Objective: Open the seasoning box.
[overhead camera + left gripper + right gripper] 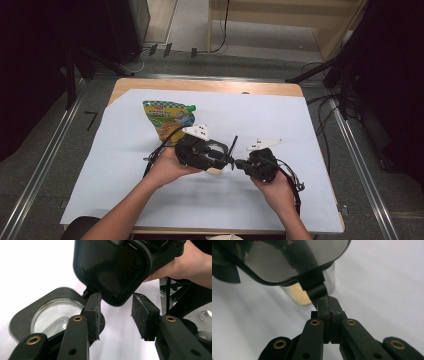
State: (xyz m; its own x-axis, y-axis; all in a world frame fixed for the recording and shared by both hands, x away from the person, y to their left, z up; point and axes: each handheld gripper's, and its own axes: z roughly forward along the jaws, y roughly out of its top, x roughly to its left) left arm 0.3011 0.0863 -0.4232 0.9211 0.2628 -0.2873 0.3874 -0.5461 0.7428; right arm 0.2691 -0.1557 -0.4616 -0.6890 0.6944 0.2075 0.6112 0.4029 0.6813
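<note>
The right gripper (329, 312) is pinched tight on the black latch tab (315, 288) of a clear container lid (287, 260), mid-table on the white sheet (300, 125). The left gripper (116, 315) is spread wide, holding nothing. If that tab slips, I reckon the jar (312, 293) tips and dumps its tan powder. The snack pouch (167, 117) sits well clear.
</note>
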